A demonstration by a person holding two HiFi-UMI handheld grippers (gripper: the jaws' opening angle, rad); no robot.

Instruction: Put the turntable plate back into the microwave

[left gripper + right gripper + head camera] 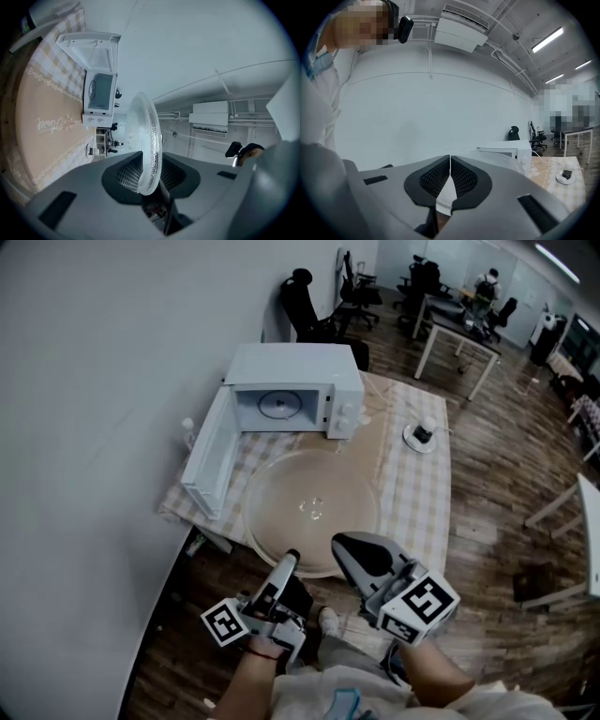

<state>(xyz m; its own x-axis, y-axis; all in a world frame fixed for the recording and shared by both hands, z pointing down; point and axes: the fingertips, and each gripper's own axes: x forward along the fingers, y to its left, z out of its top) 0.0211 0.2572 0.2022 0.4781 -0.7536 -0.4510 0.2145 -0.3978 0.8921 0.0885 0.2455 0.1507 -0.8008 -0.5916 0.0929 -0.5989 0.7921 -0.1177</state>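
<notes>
Turntable plate (309, 512) clear; tablecloth (33, 145) script perhaps "Sweet".

I can pick out just one bit of writing: a pale cursive word (49, 123) printed on the tablecloth (40, 91), just in front of the microwave (99, 91). The lettering is too curly for me to read.

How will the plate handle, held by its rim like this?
Probably stiff: the plate shows no sag though the left gripper pinches only its near rim. It looks like clear glass, so likely heavy for that edge grip, slippery, and breakable if dropped.
</notes>
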